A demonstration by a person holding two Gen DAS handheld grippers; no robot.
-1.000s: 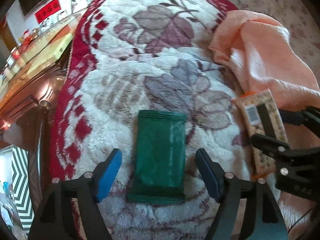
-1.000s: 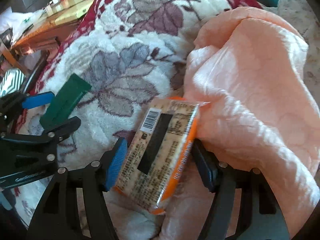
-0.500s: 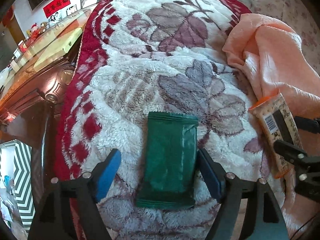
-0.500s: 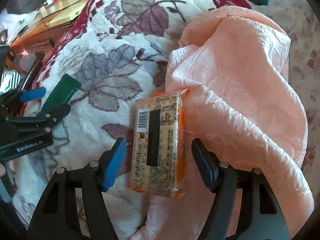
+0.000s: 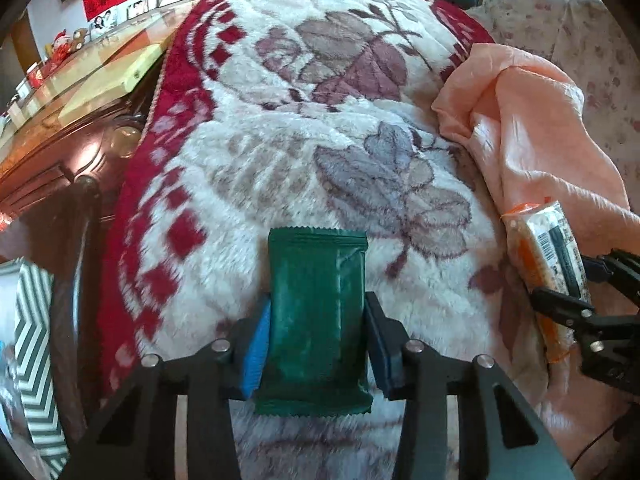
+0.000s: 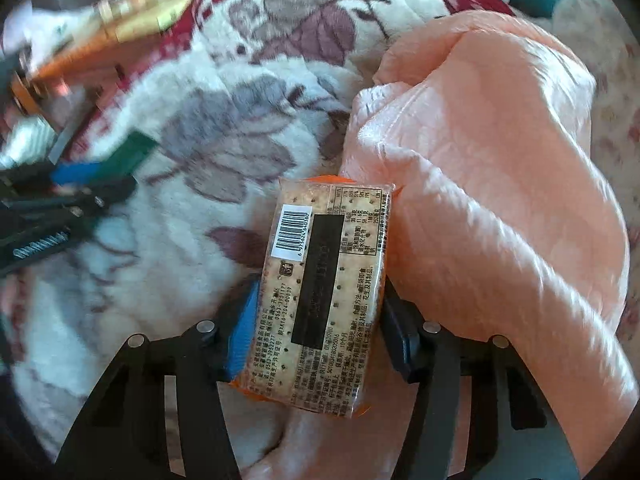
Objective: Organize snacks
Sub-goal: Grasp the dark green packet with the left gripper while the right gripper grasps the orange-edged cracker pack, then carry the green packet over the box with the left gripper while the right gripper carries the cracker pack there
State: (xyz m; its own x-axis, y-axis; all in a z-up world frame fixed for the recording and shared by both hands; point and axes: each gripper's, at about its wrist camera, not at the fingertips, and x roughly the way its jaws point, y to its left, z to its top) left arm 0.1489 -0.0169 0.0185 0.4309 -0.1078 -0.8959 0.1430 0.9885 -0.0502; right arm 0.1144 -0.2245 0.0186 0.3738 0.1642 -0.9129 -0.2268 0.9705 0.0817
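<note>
A dark green snack packet (image 5: 316, 320) lies on the floral plush blanket (image 5: 320, 140). My left gripper (image 5: 316, 340) is shut on its sides. The packet also shows at the left of the right wrist view (image 6: 128, 156), blurred. An orange cracker packet with a barcode (image 6: 320, 292) sits at the edge of the peach cloth (image 6: 500, 200). My right gripper (image 6: 320, 328) is shut on its sides. The cracker packet (image 5: 548, 256) also shows at the right of the left wrist view.
A wooden table with a glass top (image 5: 80, 92) stands left of the blanket. A striped green and white bag (image 5: 36, 340) sits low at the left. A floral cushion (image 5: 592, 48) lies behind the peach cloth.
Both grippers have closed from open: the left onto the green packet, the right onto the cracker packet. The cracker packet has turned to lie straight between the right fingers.
</note>
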